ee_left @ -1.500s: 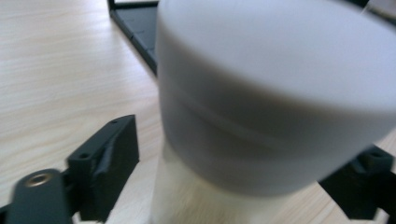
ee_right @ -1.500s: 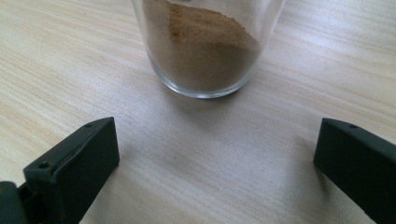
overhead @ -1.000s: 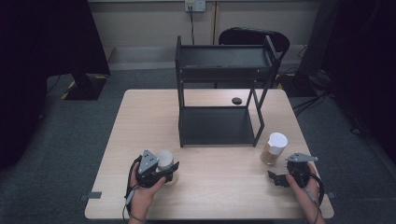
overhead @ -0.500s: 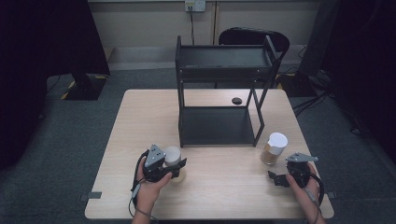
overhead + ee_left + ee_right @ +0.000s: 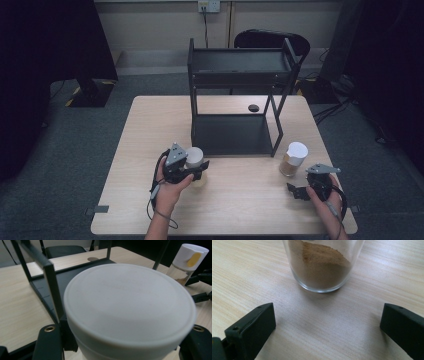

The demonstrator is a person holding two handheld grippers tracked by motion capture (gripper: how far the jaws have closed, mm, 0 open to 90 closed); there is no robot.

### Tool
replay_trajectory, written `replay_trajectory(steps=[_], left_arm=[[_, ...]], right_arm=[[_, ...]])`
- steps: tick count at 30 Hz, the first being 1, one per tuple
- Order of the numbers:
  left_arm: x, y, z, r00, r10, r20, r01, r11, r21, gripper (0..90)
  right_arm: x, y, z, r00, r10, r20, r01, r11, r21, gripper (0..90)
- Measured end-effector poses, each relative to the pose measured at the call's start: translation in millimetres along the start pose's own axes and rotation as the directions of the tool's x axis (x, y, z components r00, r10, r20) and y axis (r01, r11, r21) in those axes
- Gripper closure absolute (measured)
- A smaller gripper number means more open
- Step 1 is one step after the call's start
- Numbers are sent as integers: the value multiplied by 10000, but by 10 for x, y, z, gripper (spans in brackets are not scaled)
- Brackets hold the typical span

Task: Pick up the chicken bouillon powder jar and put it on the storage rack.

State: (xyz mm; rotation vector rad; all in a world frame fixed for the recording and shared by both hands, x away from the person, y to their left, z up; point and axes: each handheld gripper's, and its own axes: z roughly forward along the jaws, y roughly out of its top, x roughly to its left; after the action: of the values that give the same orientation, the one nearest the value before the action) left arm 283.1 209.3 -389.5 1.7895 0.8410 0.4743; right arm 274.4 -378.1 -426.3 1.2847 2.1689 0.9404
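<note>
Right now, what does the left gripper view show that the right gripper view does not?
The left gripper view alone shows the white-lidded jar between its jaws, and the black shelf rack behind it. The right gripper view alone shows the brown powder close up, with its jaws spread wide and apart from the glass. Both share the second jar and the wooden table.

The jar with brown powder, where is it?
In the high view the jar with brown powder stands on the table's right side, beside the black shelf rack, just ahead of the open right gripper.

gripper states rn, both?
Left gripper: shut on the white-lidded jar.
Right gripper: open, empty, facing the spice jar.
</note>
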Motion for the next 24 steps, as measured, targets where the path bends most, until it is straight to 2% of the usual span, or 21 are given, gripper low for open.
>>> replay_trajectory(steps=[24], left_arm=[[11, 512, 317, 9995, 282, 158, -282, 9996, 21, 338]], right_arm=[[-1, 0, 0, 10000, -1, -3, 1, 10000, 1, 0]])
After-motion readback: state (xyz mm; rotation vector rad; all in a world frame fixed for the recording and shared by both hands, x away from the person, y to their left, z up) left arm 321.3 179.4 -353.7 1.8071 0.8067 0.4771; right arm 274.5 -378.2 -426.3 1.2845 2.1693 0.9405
